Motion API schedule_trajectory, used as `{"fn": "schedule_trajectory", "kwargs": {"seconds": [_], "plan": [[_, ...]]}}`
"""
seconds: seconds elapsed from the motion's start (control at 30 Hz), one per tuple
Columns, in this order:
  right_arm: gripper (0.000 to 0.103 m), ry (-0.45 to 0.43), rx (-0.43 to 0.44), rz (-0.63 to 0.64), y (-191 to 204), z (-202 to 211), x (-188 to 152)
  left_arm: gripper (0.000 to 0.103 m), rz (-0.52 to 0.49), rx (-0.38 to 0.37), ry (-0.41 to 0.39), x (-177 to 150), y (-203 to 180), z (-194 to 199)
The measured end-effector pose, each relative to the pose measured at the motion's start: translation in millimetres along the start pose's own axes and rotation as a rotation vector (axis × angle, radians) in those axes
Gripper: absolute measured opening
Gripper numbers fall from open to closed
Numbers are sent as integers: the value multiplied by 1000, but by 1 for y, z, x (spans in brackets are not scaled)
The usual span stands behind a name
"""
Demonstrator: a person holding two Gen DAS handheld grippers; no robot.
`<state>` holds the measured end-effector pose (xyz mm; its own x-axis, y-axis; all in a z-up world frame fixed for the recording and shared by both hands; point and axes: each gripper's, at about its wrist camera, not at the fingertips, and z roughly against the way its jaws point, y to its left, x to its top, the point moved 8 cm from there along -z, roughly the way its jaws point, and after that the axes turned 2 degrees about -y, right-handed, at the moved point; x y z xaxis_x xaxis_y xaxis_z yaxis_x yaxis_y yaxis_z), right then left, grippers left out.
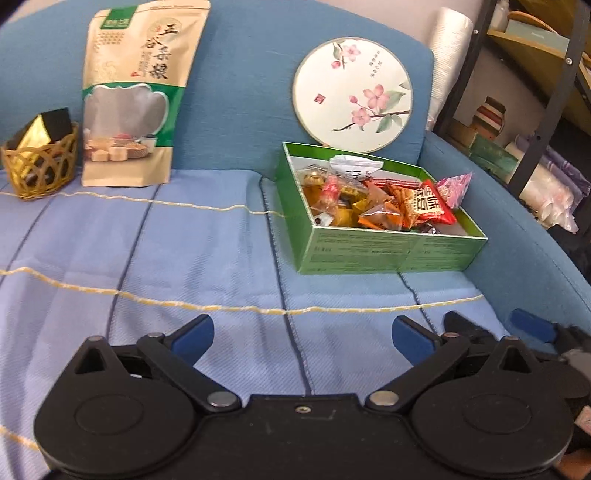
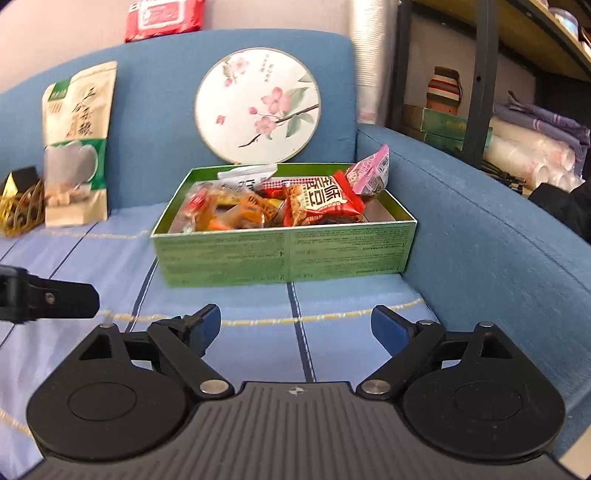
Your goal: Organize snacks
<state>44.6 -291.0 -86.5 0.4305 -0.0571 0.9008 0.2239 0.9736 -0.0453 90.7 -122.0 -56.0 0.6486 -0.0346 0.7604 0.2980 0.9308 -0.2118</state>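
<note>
Your left gripper (image 1: 303,334) is down low over the light blue blanket (image 1: 147,258) on the sofa. Its jaws are spread wide, and there is nothing between them. Your right gripper (image 2: 295,326) is just beside it, and its jaws are spread wide too, with only blanket under them. In the right wrist view, a black part of the left gripper pokes in from the left edge. In the left wrist view, the blue pads of the right gripper show at the right edge.

A little past both grippers sits the green box (image 1: 388,254) on the blanket, close to the blue sofa arm (image 2: 480,240). The box is open on top and it is full of snacks. You can see a red packet (image 2: 325,199) lying on top of the pile, a pink packet (image 2: 371,171) leaning on the far right corner, a white packet (image 1: 354,166) at the back, and orange and yellow wrapped candies (image 1: 343,206) on the left side.

Behind the box, a round fan with pink flowers (image 1: 352,94) leans on the sofa back.

Far to the left, a tall paper snack bag (image 1: 136,92) with a green band stands against the sofa back. Next to it is a small woven basket (image 1: 40,166) with a gold and black box inside.

A red pack (image 2: 164,16) rests on top of the sofa back. A dark shelf (image 2: 484,74) stands off to the right.
</note>
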Motion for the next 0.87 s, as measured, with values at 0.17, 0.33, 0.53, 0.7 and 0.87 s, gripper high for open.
{"fn": "schedule_trajectory", "kwargs": {"seconds": [0.17,0.33,0.53,0.7,0.87], "plan": [[103,-18,-22,-26,-2,18,10,103,-10,3,-34,6,1,20],[103,-23,-41,-27,-2,31,13,103,-46,35,-50,8,0,34],[103,-34,-66,-37,-4,41,18,103,-50,44,-64,10,3,46],[103,-43,-75,-38,-3,47,21,103,-53,42,-78,13,6,53],[103,-48,-79,-33,0,50,24,103,-61,34,-90,14,5,59]]}}
